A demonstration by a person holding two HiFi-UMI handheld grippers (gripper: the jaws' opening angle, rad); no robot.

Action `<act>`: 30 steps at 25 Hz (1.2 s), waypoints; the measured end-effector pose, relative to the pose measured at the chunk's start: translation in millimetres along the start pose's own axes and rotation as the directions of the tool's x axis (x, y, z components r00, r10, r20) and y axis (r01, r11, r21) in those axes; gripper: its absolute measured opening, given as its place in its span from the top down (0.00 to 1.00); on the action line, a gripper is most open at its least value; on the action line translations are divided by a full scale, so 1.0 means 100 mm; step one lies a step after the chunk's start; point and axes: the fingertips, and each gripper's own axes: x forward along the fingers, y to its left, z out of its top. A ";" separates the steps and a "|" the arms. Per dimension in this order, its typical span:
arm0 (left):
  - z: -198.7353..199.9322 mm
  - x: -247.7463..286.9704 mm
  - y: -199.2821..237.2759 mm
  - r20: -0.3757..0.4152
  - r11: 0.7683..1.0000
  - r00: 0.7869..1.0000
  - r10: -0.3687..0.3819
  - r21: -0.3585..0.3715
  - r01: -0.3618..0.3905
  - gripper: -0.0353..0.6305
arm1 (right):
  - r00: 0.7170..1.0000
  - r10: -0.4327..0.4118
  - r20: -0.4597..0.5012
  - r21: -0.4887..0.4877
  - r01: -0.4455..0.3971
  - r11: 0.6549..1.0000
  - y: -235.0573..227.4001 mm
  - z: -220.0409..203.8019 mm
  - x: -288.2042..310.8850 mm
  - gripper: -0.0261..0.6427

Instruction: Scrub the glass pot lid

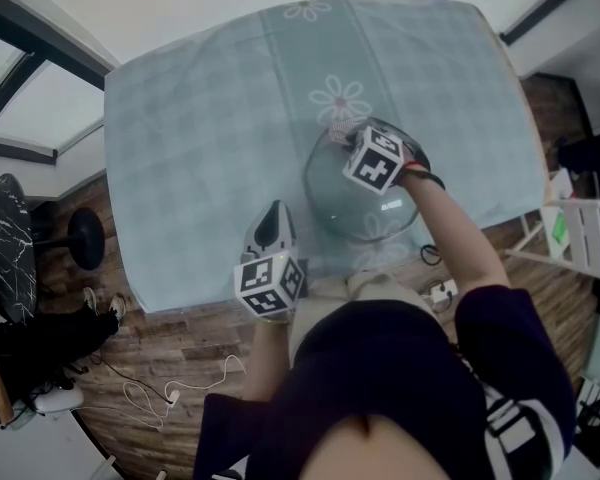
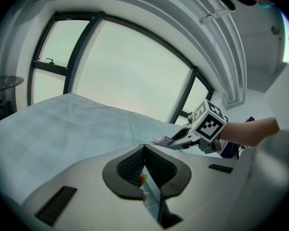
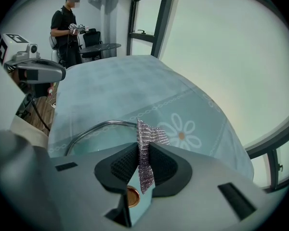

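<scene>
Glass pot lid [image 1: 332,196] lies flat on the surface [image 1: 200,118], just beneath the right tongs [image 1: 342,135], which clamp a silvery scouring cloth [image 3: 149,136] above its far rim. The left tongs [image 1: 270,226], clenched and empty, hang well apart beside it.

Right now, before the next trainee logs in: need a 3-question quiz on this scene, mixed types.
1. True or false: the right gripper is shut on a mesh scrub cloth.
2. Pick one: the glass pot lid lies on A) the floor, B) the tablecloth, C) a chair.
3. Fill in: the left gripper has its fingers ___, with nothing between them.
Key: 1 true; 2 B; 3 shut.
</scene>
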 end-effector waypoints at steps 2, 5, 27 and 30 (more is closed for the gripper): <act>0.01 -0.01 0.01 0.002 1.000 1.000 0.001 0.001 -0.001 0.95 | 1.000 0.013 -0.005 -0.005 -0.013 1.000 0.04 0.01 0.02 0.86; 0.01 -0.02 0.02 0.005 1.000 1.000 0.004 0.002 -0.004 0.95 | 1.000 0.025 -0.019 -0.016 -0.025 1.000 0.11 0.01 0.04 0.86; -0.05 -0.32 0.07 0.036 0.999 0.999 0.034 -0.005 -0.034 0.95 | 0.997 0.079 -0.014 -0.083 -0.080 0.993 0.71 0.04 0.04 0.86; -0.09 -0.37 0.05 0.041 0.999 0.998 0.037 -0.009 -0.037 0.95 | 0.996 0.085 -0.018 -0.097 -0.086 0.992 0.81 0.02 0.03 0.86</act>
